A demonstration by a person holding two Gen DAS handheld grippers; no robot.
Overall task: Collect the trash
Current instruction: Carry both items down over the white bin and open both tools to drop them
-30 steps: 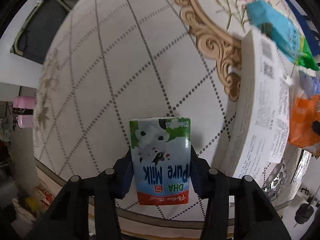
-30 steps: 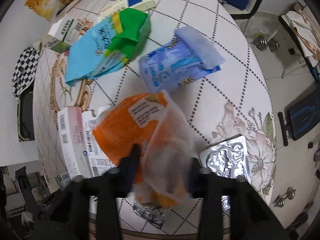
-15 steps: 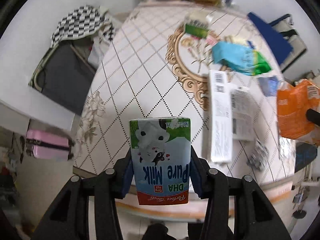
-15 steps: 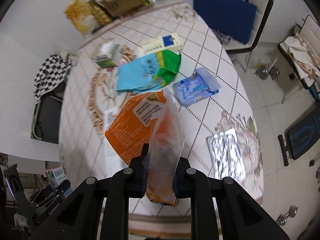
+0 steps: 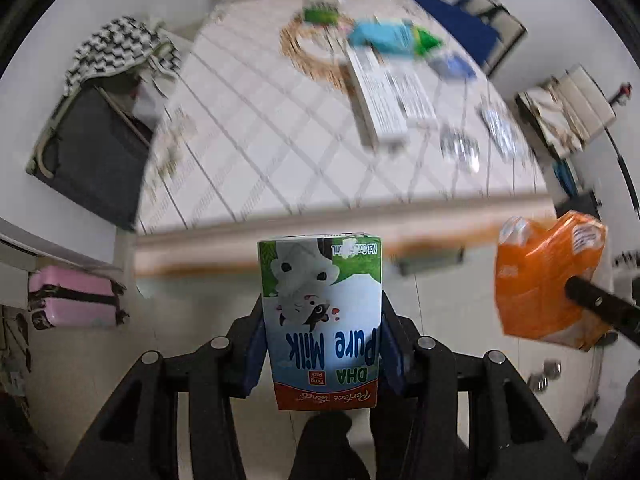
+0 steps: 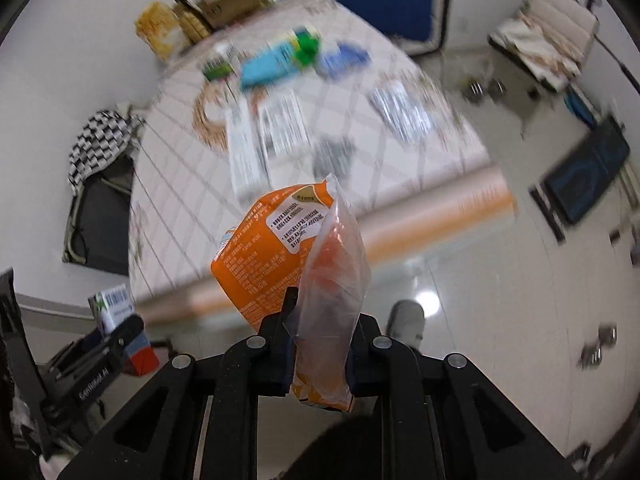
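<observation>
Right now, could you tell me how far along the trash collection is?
Partway. In hand: the left gripper is shut on a Pure Milk carton, and the right gripper is shut on an orange snack bag; both are lifted off the table. No bin shows, so nothing looks deposited. Left on the table: a blue-green packet, white boxes, foil blister packs and a blue pouch.

Both wrist views high above floor, off counter's near edge, facing down and forward over counter (image 5: 280, 152) (image 6: 192, 208), well back from it. Shared: counter, checkered cloth (image 5: 116, 52) (image 6: 100, 140), blue bag (image 5: 452, 28) (image 6: 384, 0).
</observation>
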